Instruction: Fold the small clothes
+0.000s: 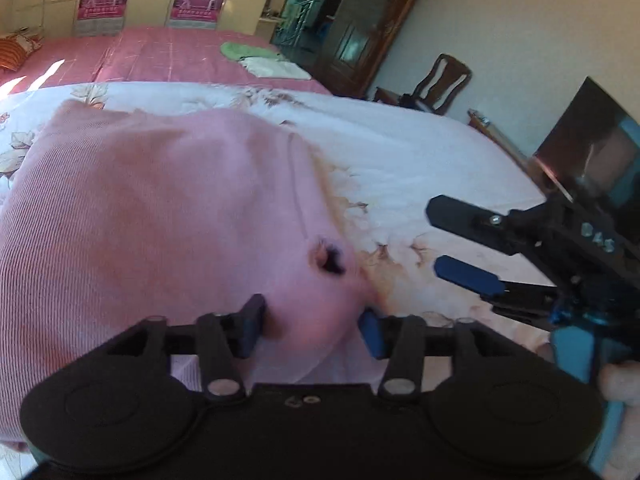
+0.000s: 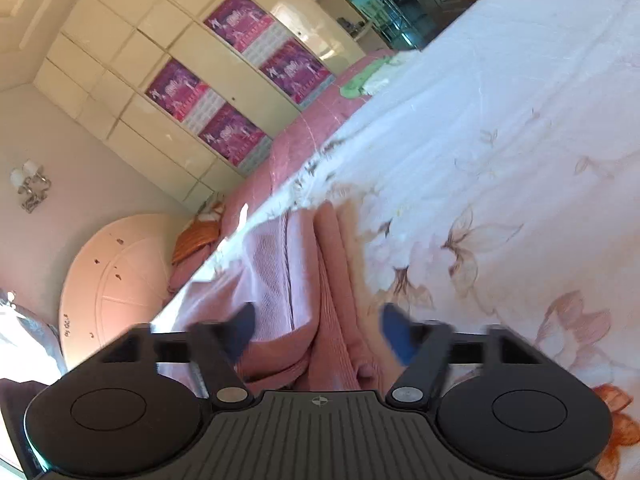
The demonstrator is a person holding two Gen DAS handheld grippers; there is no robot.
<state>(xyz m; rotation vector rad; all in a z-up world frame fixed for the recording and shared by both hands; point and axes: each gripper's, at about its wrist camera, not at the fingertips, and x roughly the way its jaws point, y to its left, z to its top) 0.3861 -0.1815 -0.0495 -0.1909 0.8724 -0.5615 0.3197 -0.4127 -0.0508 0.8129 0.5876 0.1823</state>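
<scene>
Count: 2 grippers (image 1: 312,328) (image 2: 320,332), 1 pink garment (image 1: 160,220), 1 floral sheet (image 1: 420,152), 4 posters (image 2: 236,24), 1 chair (image 1: 440,84).

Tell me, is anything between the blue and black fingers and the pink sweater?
Nothing visible. The left gripper has the pink sweater right between its open fingers, and the right gripper also straddles the sweater's folds on the floral bedspread.

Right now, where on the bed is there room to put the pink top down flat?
The floral sheet lies bare right of the pink garment, up to the right gripper. It's crowded around the left gripper, and the folded green and white cloths take the pink bedspread's far corner.
</scene>
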